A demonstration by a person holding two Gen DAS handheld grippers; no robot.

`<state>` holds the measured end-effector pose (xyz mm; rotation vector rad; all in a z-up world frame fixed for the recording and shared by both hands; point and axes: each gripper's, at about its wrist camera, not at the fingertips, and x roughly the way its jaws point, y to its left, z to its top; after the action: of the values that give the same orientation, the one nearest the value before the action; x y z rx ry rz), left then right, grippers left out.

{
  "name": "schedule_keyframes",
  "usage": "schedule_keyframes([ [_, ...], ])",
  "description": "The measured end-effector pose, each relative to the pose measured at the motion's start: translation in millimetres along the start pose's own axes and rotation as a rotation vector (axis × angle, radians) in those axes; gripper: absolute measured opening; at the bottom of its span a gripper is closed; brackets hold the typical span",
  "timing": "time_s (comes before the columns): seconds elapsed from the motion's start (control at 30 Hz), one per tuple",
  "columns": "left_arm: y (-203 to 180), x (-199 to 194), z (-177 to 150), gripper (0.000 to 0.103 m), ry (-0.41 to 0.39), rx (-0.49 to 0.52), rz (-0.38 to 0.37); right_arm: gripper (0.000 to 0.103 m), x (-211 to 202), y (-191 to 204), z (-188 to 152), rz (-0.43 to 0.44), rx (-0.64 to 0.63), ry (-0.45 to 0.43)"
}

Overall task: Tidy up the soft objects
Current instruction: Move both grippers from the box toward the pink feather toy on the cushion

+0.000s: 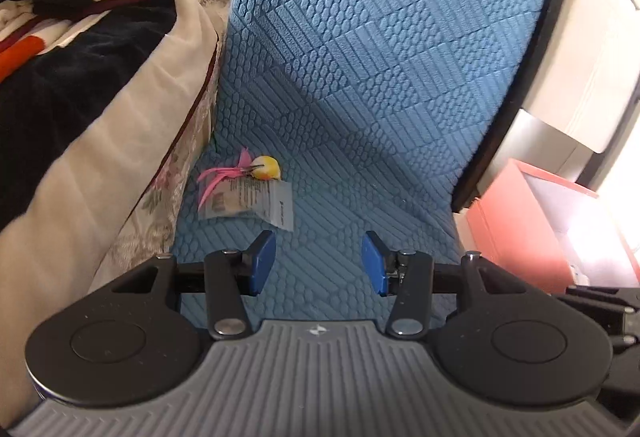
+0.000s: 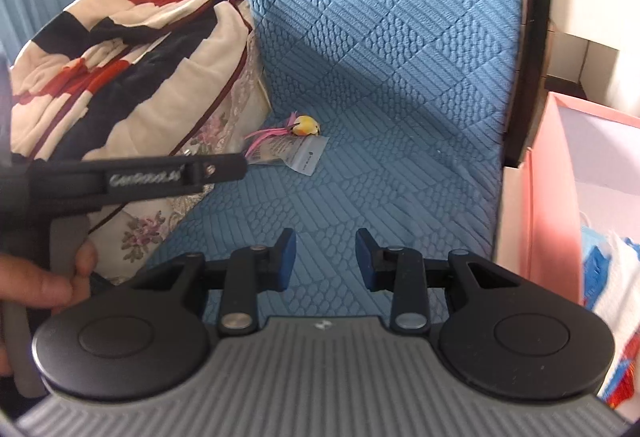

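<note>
A crumpled blanket (image 1: 80, 49) in black, red and cream lies heaped on a floral cushion at the left of a blue quilted sofa seat (image 1: 340, 165); the right wrist view shows the blanket (image 2: 120, 49) too. My left gripper (image 1: 319, 263) hovers open above the seat with nothing between its blue pads. My right gripper (image 2: 326, 257) also stands open and empty over the seat (image 2: 380, 157). The left tool's body (image 2: 132, 177) and a hand (image 2: 44, 281) gripping it show at the left of the right wrist view.
A small yellow feathered toy on a clear plastic packet (image 1: 250, 197) lies on the seat beside the cushion, toy (image 2: 306, 127) ahead of both grippers. A pink box (image 1: 532, 229) stands right of the sofa; box (image 2: 560, 189) holds blue, white and red fabric (image 2: 612, 293).
</note>
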<state>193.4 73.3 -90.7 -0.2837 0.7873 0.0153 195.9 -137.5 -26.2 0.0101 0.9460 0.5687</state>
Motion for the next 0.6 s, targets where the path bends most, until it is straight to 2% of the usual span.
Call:
schedule_keyframes([
  [0.6,27,95,56,0.055,0.063,-0.035,0.000,0.035,89,4,39,0.090,-0.060,0.012],
])
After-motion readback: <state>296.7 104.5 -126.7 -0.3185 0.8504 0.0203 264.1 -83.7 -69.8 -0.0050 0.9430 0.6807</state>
